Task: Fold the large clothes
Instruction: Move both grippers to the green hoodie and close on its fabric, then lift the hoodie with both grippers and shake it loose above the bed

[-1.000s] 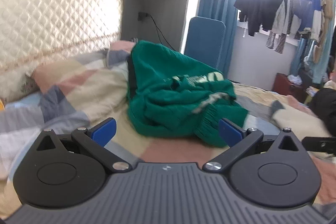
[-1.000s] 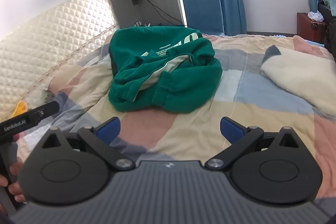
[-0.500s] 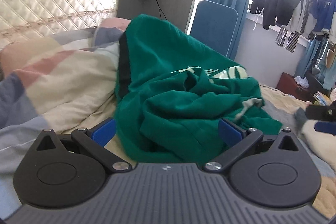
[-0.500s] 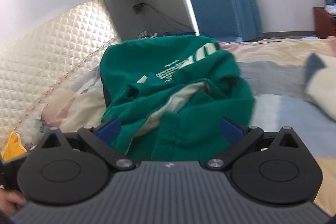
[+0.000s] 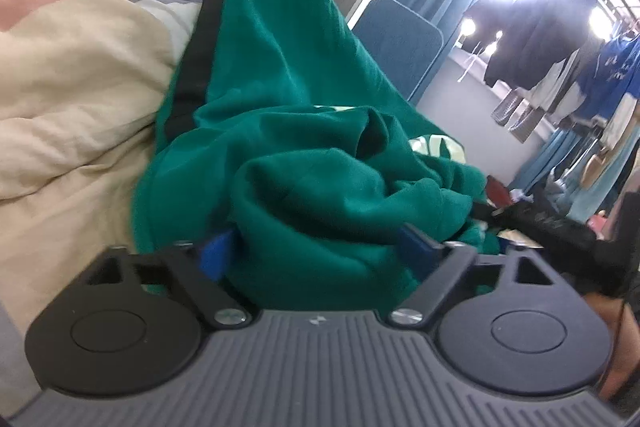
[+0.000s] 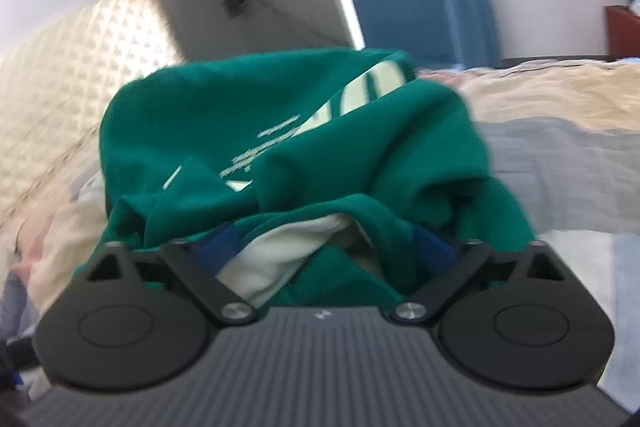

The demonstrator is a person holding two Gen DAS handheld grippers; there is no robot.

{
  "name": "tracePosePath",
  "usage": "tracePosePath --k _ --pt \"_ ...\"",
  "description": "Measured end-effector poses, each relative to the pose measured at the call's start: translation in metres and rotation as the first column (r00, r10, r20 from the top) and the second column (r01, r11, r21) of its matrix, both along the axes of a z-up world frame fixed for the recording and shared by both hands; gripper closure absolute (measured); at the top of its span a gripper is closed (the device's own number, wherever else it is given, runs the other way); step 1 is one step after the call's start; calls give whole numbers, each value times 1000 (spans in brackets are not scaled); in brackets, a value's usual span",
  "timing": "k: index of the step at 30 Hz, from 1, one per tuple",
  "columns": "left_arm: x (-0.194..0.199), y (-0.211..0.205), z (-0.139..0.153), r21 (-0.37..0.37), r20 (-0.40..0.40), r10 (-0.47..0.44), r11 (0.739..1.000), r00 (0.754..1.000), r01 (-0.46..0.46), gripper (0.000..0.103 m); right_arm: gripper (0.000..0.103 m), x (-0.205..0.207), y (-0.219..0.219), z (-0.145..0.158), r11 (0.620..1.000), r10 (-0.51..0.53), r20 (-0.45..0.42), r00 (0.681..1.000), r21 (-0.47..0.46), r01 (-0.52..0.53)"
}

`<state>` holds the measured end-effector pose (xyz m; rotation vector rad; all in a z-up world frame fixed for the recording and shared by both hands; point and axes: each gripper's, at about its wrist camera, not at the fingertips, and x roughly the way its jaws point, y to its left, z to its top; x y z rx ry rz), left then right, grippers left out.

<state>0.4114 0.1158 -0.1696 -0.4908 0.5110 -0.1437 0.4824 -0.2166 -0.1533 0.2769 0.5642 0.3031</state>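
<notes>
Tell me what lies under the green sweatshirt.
The green sweatshirt lies crumpled on a patchwork quilt of cream, pink and grey, which shows all around it. A cream lining peeks from its folds. Whatever lies directly beneath the heap is covered.

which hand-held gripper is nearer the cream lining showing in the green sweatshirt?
Right. The right hand-held gripper straddles the cream lining, jaws just closing. The left hand-held gripper straddles a plain green fold of the sweatshirt; no lining there.

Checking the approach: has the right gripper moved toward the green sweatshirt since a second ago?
Yes. The right gripper has closed in on the green sweatshirt, which lies against the headboard; jaws closing around a fold.
</notes>
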Motion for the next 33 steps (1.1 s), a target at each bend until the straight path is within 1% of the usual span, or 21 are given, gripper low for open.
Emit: tracePosePath --k 1,2,3,4,5,6,8,9,11,12,15,16,17,19,21,24,27,30,33 --pt "3 0 -1 -6 4 -5 1000 1000 5 32 36 1 4 0 1000 16 -3 1000 -3 -16" --pt "5 1 -1 -10 3 -3 1000 1000 3 43 46 -2 8 2 1000 27 5 1000 -13 -27" --pt "6 2 -1 -20 4 0 1000 1000 0 56 53 -5 11 4 999 33 15 999 -28 -33" --pt "6 4 -2 -26 8 -2 1000 1000 2 62 65 -10 14 6 998 41 27 999 -52 -40" --pt "6 5 -1 -27 5 -3 1000 1000 3 76 73 -15 16 8 996 44 35 998 -75 -42" --pt "5 7 1 -31 -2 2 1000 1000 -2 83 76 -18 14 10 996 45 39 998 -78 -42" --pt "-4 11 8 -63 7 -3 998 1000 3 91 79 -33 8 16 997 51 48 998 -59 -48" --pt "-8 11 12 -67 17 -8 998 1000 9 92 80 -40 6 20 997 56 53 997 -53 -53" --pt "-23 8 27 -52 47 -22 998 999 24 93 81 -62 1 32 997 72 69 995 -46 -69" --pt "-32 6 34 -45 62 -29 998 998 32 94 81 -69 -1 35 996 79 78 994 -45 -75" --pt "-63 0 58 -49 103 -52 997 993 57 95 83 -108 -4 55 993 106 120 987 -55 -100" --pt "-75 -4 67 -50 115 -62 996 991 69 95 86 -122 -4 62 992 116 134 984 -57 -110" --pt "-87 -9 75 -44 129 -78 996 989 84 95 87 -138 -4 68 991 128 150 980 -56 -120" --pt "-117 -21 94 -25 170 -106 993 980 112 95 87 -168 -3 79 989 145 175 974 -62 -136" --pt "-146 -31 108 -23 199 -123 991 972 130 95 88 -197 -4 87 987 155 195 968 -72 -143" --pt "-200 -50 129 -4 234 -150 988 961 156 95 88 -238 -11 93 988 152 214 965 -47 -145" --pt "-255 -65 141 3 261 -171 984 950 177 95 88 -280 -24 93 989 145 235 961 -42 -139" --pt "-312 -82 148 31 271 -211 977 939 211 95 88 -323 -37 89 989 148 229 962 -34 -144" --pt "-365 -100 144 48 261 -257 966 930 254 95 88 -356 -42 81 986 161 191 968 -69 -150"
